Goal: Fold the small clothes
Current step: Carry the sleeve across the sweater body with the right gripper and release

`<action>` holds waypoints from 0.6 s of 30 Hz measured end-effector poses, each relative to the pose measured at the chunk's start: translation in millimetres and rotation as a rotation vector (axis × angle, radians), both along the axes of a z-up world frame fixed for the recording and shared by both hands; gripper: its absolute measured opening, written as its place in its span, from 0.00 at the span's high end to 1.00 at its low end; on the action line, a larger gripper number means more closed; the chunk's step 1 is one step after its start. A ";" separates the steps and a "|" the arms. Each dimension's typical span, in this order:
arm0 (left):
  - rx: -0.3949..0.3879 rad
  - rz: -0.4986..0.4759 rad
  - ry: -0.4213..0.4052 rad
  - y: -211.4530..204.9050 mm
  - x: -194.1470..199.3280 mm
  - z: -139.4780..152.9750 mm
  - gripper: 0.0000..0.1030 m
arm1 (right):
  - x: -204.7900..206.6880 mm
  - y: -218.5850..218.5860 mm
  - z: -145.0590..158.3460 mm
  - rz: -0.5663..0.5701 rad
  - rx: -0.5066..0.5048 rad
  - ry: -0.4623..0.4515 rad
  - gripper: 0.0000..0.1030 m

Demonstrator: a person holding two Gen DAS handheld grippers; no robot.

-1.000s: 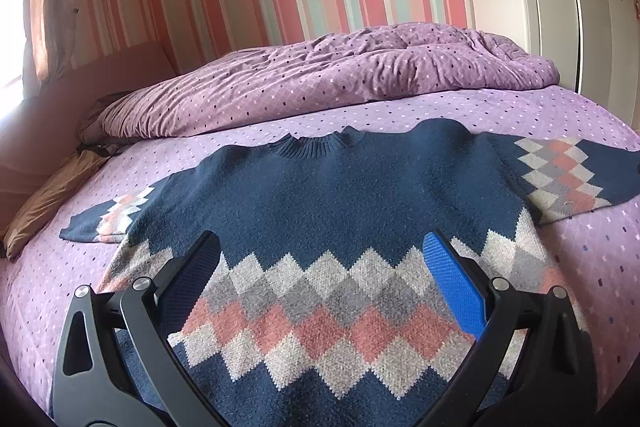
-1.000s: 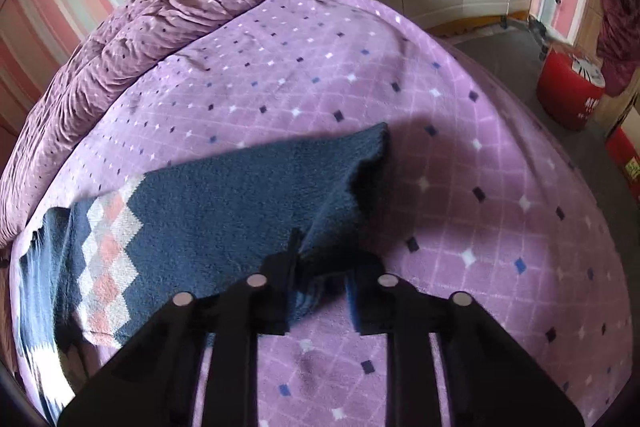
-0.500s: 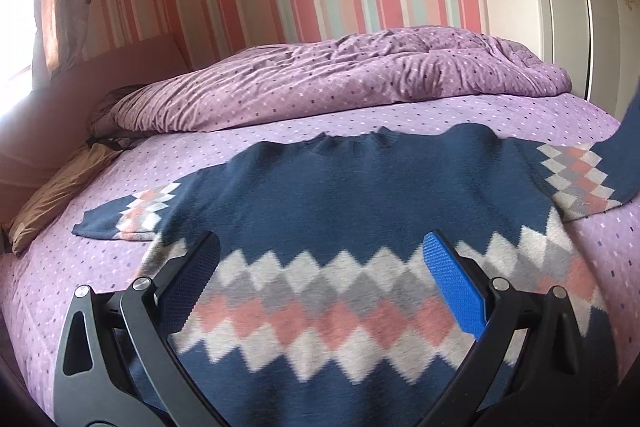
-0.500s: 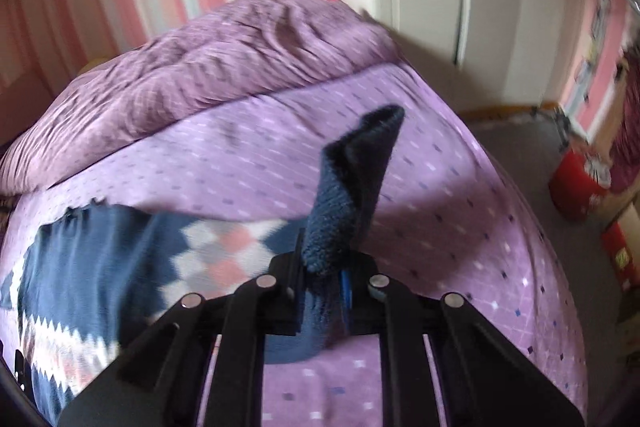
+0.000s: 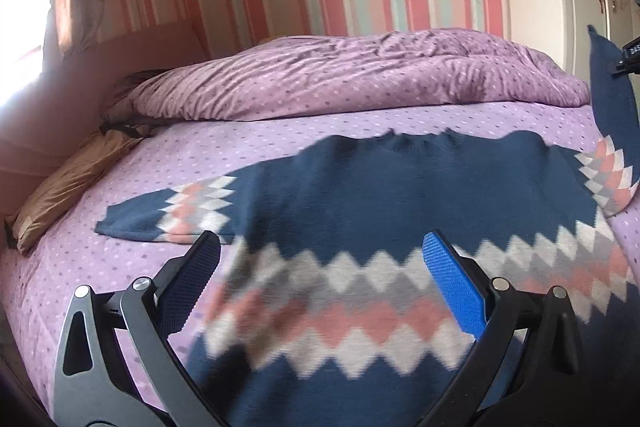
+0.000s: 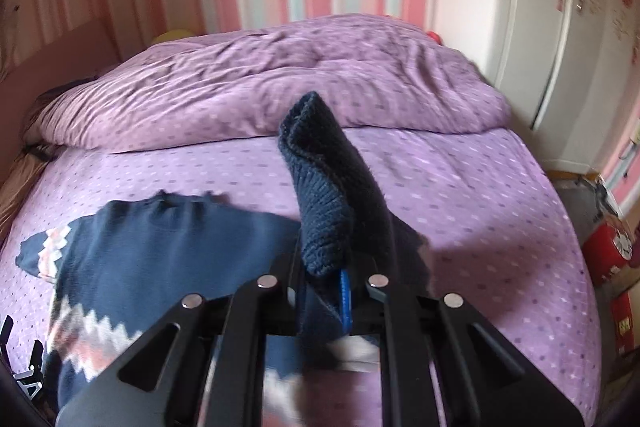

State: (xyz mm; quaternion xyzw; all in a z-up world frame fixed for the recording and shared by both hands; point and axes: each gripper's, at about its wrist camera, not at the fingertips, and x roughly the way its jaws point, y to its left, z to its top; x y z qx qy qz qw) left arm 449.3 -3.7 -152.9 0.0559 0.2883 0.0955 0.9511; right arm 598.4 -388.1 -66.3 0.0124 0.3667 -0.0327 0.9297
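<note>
One sweater, one duvet, one tan pillow at nine o'clock, one bed, two claws: left claw, right claw

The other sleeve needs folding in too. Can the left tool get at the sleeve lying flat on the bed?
Probably yes. The left tool is open and holds nothing, and the flat sleeve lies uncovered on the bedsheet just ahead of its left finger.
</note>
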 end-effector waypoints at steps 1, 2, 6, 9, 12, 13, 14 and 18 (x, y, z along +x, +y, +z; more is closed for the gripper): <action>-0.006 -0.002 0.000 12.8 0.7 0.9 0.03 | 3.5 19.1 -1.5 0.012 0.010 0.001 0.87; -0.016 -0.003 -0.004 25.2 3.2 2.0 0.03 | 5.1 33.2 -3.8 0.023 0.010 0.001 0.87; -0.036 0.016 -0.014 69.2 28.6 7.6 0.03 | 17.3 97.0 -17.0 0.060 0.013 -0.001 0.87; -0.037 0.013 -0.012 94.0 44.5 10.0 0.03 | 29.6 142.2 -34.7 0.076 0.018 0.008 0.87; -0.063 0.005 -0.015 125.9 57.2 6.7 0.03 | 45.0 179.5 -59.1 0.085 0.045 0.040 0.87; -0.077 0.000 -0.018 134.0 61.3 5.2 0.03 | 48.5 191.3 -66.9 0.083 0.051 0.048 0.87; -0.084 0.004 -0.016 142.8 67.8 2.8 0.03 | 55.9 198.2 -73.2 0.080 0.055 0.055 0.87; -0.072 0.003 -0.014 166.3 89.2 -4.9 0.03 | 74.8 235.7 -100.3 0.084 0.041 0.073 0.87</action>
